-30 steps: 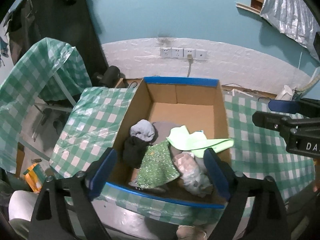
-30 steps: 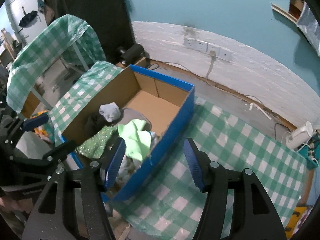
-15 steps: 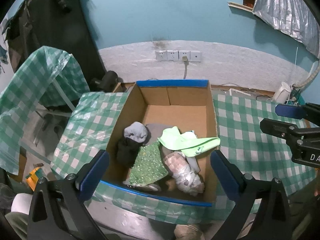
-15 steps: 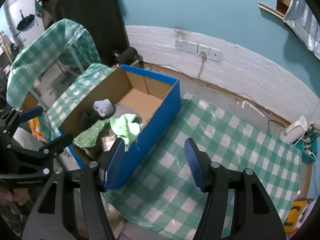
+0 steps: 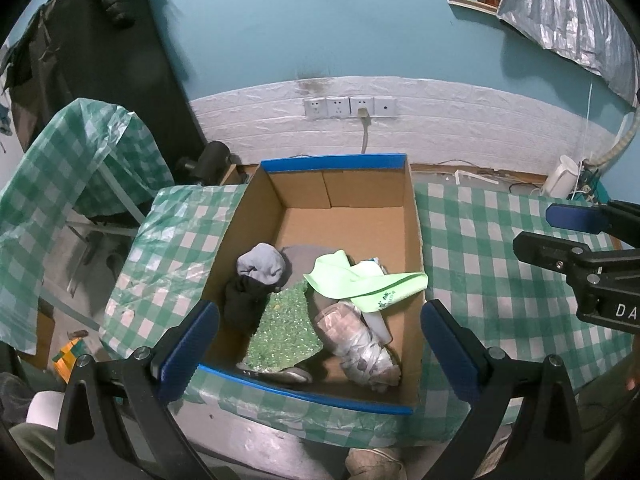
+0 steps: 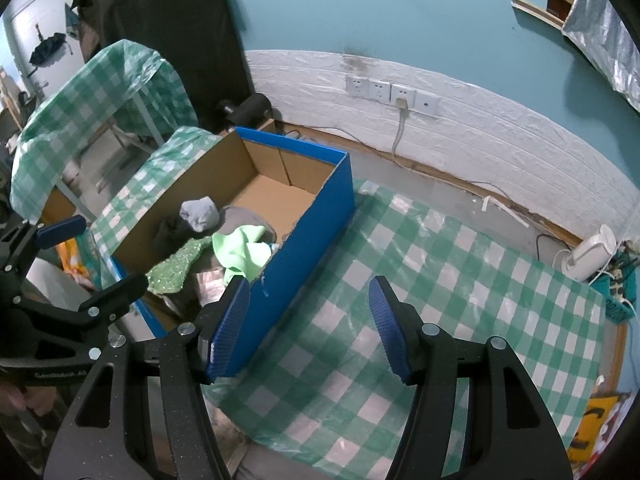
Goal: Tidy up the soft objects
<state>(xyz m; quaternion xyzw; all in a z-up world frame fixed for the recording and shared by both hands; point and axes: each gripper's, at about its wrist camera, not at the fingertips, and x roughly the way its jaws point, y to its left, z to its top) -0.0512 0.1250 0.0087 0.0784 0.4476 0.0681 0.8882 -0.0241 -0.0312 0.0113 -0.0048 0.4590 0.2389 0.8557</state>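
Note:
A blue-edged cardboard box [image 5: 414, 216] sits on the green checked table. Its near half holds soft things: a grey sock ball [image 5: 261, 265], a black cloth [image 5: 245, 304], a sparkly green cloth [image 5: 285, 330], a light green towel [image 5: 362, 280] and a plastic-wrapped bundle [image 5: 360, 346]. My left gripper [image 5: 318, 344] is open and empty, above the box's near edge. My right gripper [image 6: 310, 330] is open and empty, above the table just right of the box [image 6: 304, 236]. The grey sock ball [image 6: 199, 213] and the towel [image 6: 240, 246] show there too.
The checked tablecloth [image 6: 460, 300] stretches right of the box. A white kettle [image 6: 590, 254] stands at the table's far right. Wall sockets with a plugged cable [image 5: 362, 114] are behind. A second checked table [image 5: 60, 160] stands to the left.
Both grippers have pulled back and up from the box, so it looks smaller. The left jaws have spread wider. The box contents have not moved.

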